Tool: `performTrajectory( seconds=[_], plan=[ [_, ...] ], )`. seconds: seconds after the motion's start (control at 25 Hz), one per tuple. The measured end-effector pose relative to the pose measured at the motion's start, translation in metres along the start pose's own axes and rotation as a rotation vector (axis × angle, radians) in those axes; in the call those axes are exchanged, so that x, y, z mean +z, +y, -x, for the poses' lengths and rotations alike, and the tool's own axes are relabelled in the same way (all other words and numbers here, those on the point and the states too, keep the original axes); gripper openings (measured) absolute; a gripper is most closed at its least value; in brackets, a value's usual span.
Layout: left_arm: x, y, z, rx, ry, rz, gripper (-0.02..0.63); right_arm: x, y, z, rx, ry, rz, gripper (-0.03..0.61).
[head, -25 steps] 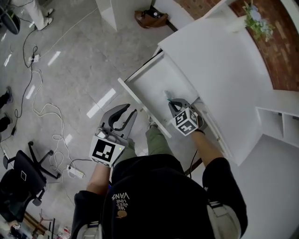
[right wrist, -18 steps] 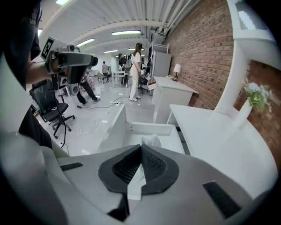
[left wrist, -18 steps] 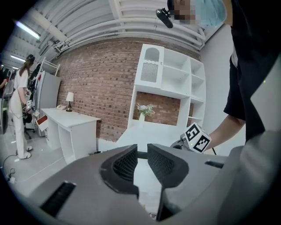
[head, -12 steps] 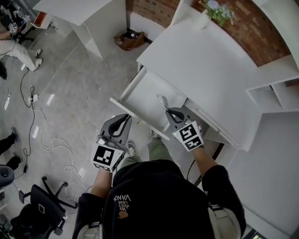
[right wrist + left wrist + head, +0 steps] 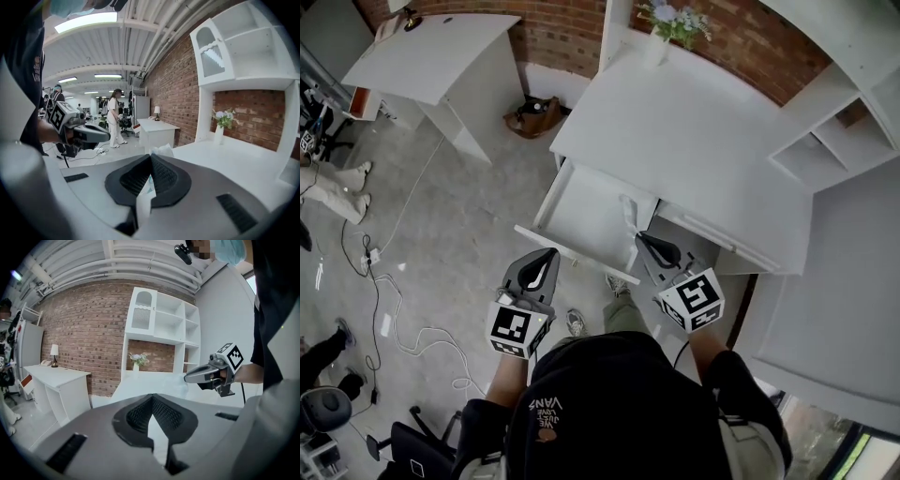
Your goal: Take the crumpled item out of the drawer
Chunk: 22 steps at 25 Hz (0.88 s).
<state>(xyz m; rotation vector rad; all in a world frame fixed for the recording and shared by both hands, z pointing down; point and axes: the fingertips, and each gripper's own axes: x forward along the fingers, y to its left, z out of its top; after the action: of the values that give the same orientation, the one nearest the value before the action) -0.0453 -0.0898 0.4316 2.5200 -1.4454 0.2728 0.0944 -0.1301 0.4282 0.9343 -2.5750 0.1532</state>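
Pinching the crumpled item (image 5: 627, 208) tightly between its fingers, the right gripper (image 5: 641, 237) holds it over the right side of the open drawer (image 5: 581, 202). The left gripper (image 5: 549, 255) hangs just outside the drawer's front, fingers pressed together on nothing.

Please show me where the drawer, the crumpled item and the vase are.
drawer (image 5: 581, 211): head view, bare bottom.
crumpled item (image 5: 629, 211): head view, middle of the strip.
vase (image 5: 653, 49): head view, white body.
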Motion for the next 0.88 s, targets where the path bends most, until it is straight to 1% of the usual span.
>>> performTrajectory(
  seconds=[0.2,0.44,0.68,0.88],
  plan=[
    [0.007,-0.007,0.014,-0.024,-0.013,-0.015,0.006,0.03,0.005,0.032,-0.072,-0.095,-0.042,0.0],
    [0.016,-0.015,0.028,-0.052,-0.03,-0.04,0.006,0.059,0.013,0.062,-0.12,-0.195,-0.068,0.001],
    [0.023,-0.018,0.038,-0.068,-0.033,-0.068,0.008,0.069,0.025,0.083,-0.129,-0.239,-0.087,0.0],
    [0.031,-0.017,0.049,-0.072,-0.048,-0.083,0.006,0.074,0.036,0.094,-0.145,-0.256,-0.09,0.001]
  ],
)
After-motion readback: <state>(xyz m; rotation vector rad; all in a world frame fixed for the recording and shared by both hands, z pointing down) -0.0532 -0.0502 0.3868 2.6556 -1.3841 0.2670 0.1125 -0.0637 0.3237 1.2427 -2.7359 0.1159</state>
